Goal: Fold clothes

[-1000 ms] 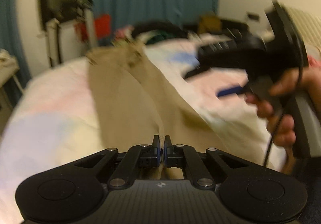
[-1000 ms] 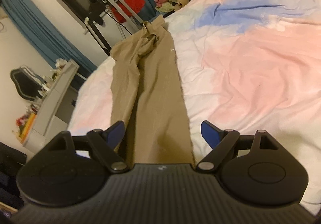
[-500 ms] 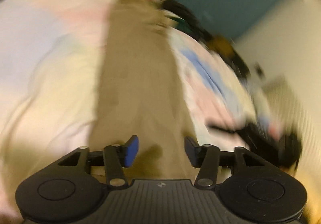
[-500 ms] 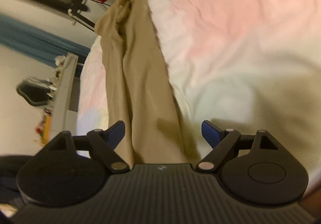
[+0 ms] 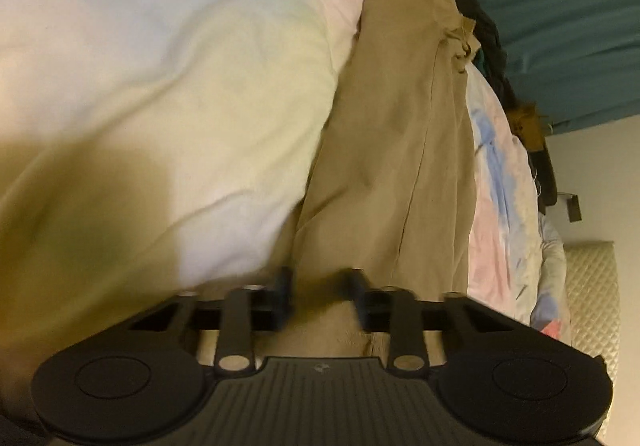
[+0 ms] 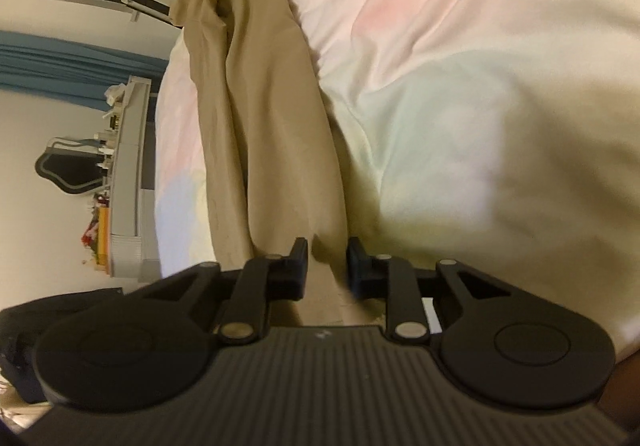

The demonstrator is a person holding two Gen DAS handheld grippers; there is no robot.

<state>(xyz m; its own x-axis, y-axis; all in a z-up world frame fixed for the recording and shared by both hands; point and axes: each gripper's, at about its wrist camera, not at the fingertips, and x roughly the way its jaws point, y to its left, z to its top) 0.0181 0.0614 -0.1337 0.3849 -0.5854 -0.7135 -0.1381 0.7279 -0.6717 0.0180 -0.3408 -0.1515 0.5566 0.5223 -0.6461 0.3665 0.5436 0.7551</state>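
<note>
While both grippers bear down on the near end of the tan trousers, which lie lengthwise along the pastel bed cover with their waistband at the far end, the catch is not yet made; the left gripper is closing with the hem cloth between its jaws, a gap showing between the pads, and the right gripper is closing likewise over the trousers' near right edge. Neither is clenched on anything I can confirm. The likely fault is a thin bite; a jaw may pinch only the top leg layer, so the lower one stays behind on lifting. The soft cover beside the trousers could also be nipped along with the hem; uneven grips would skew the fold.
</note>
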